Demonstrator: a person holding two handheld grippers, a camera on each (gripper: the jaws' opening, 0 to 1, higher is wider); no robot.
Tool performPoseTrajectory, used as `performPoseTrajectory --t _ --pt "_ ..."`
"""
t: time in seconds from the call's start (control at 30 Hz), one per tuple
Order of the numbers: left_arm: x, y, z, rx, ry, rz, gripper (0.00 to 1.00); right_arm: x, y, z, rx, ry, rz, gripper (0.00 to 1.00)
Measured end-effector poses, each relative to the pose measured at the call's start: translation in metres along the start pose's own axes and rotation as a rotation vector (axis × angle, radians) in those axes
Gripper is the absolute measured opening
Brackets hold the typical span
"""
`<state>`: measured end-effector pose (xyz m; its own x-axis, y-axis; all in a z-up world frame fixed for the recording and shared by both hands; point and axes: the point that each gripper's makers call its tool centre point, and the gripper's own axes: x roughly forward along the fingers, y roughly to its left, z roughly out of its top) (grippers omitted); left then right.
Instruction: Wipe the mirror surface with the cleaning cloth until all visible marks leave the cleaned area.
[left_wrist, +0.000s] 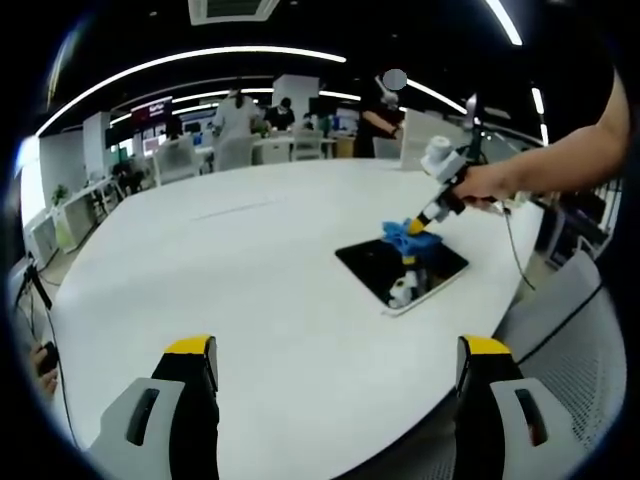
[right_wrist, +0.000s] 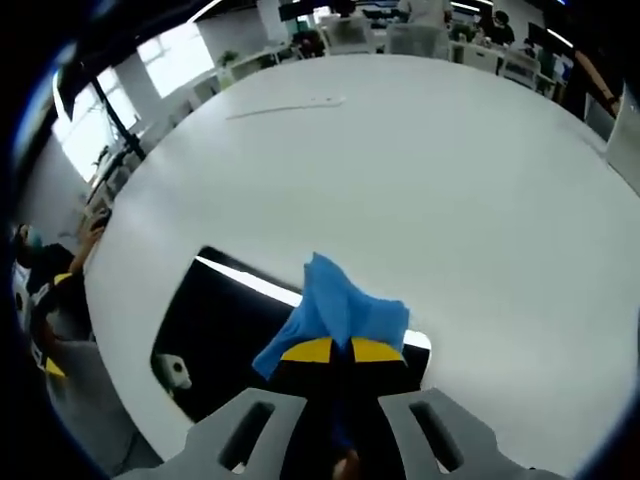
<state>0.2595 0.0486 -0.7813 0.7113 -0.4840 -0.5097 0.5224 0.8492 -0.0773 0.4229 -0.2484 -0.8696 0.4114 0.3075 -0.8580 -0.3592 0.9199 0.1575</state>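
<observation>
A flat mirror (left_wrist: 385, 263) lies on the white table (left_wrist: 250, 290), dark with reflections. My right gripper (left_wrist: 417, 228) comes in from the right, held by a hand, and presses a blue cleaning cloth (left_wrist: 408, 236) onto the mirror's far edge. In the right gripper view the yellow-tipped jaws (right_wrist: 332, 350) are shut on the blue cloth (right_wrist: 335, 305), which lies on the mirror (right_wrist: 215, 325). My left gripper (left_wrist: 335, 360) hovers over the table's near part, open, nothing between its jaws.
The table is large, round-edged and white. A thin pale strip (right_wrist: 285, 106) lies on its far side. Office chairs (left_wrist: 570, 340) stand at the right edge. Desks and people (left_wrist: 235, 120) fill the background.
</observation>
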Motion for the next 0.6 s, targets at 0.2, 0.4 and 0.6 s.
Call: performPoseTrajectory --t 0.2,0.4,0.6 --pt "0.0 0.0 0.0 0.002 -0.001 -0.001 0.99 -0.004 0.004 -0.01 -0.002 -0.006 -0.009 0.0" --pt "-0.001 -0.001 0.001 0.004 -0.007 -0.003 0.99 -0.009 0.007 -0.019 0.013 -0.014 -0.012 0.0" --pt "-0.001 -0.002 0.0 0.003 -0.005 -0.007 0.99 -0.014 0.011 -0.03 0.018 -0.013 -0.018 0.0"
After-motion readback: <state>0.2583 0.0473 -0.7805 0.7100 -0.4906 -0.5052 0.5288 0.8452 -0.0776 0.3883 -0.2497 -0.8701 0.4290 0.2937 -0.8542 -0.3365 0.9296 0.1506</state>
